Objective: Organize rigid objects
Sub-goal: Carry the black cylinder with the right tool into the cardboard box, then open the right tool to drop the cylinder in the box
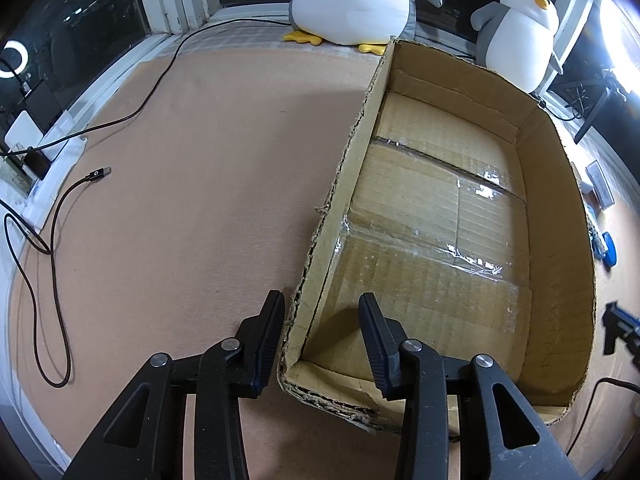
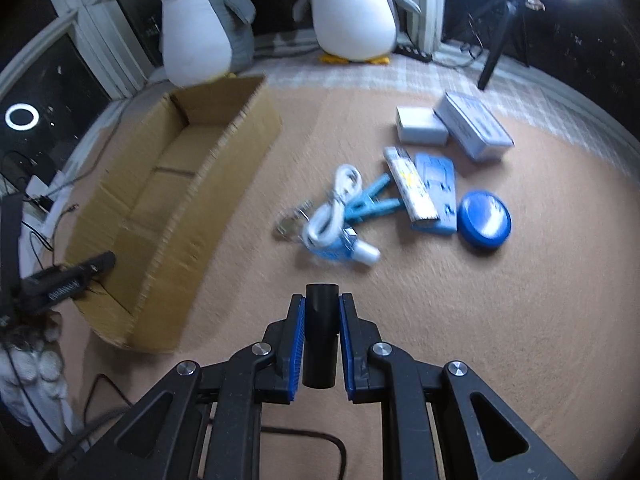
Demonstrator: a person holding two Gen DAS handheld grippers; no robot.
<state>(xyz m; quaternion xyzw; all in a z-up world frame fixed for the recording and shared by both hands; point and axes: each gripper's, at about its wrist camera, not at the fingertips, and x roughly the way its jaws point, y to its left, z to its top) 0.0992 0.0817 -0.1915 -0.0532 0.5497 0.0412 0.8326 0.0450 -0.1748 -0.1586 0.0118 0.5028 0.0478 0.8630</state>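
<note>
Left wrist view: the left gripper (image 1: 320, 340) sits at the bottom of the frame with its two black fingers (image 1: 268, 340) straddling the near left wall of the cardboard box (image 1: 348, 184), one finger outside on the tan carpet (image 1: 180, 200) and one inside the box. The jaws have closed in toward that wall, yet a gap shows beside the inner finger, so a firm clamp cannot be confirmed. The box fills the right half of the frame, its taped floor bare. A black cable (image 1: 44, 216) loops along the left edge, and two penguin plush toys (image 1: 516, 28) stand along the top by the window.

Right wrist view: the right gripper (image 2: 321, 320) is at bottom centre, its blue-padded fingers pressed against both sides of a black cylinder (image 2: 320, 336), which stands upright between them. The picture is slightly blurred. The box lies in the left half of the frame, with the left gripper at its near corner on the left edge. Right of centre, a cluster lies on the carpet, well apart from the box: a coiled white cable (image 2: 334, 204), a small clear bottle (image 2: 348, 250), blue clips (image 2: 370, 204), a blue flat holder (image 2: 436, 192), a round blue tin (image 2: 484, 218), a white box (image 2: 420, 124) and a blue-and-white case (image 2: 474, 126).
</note>
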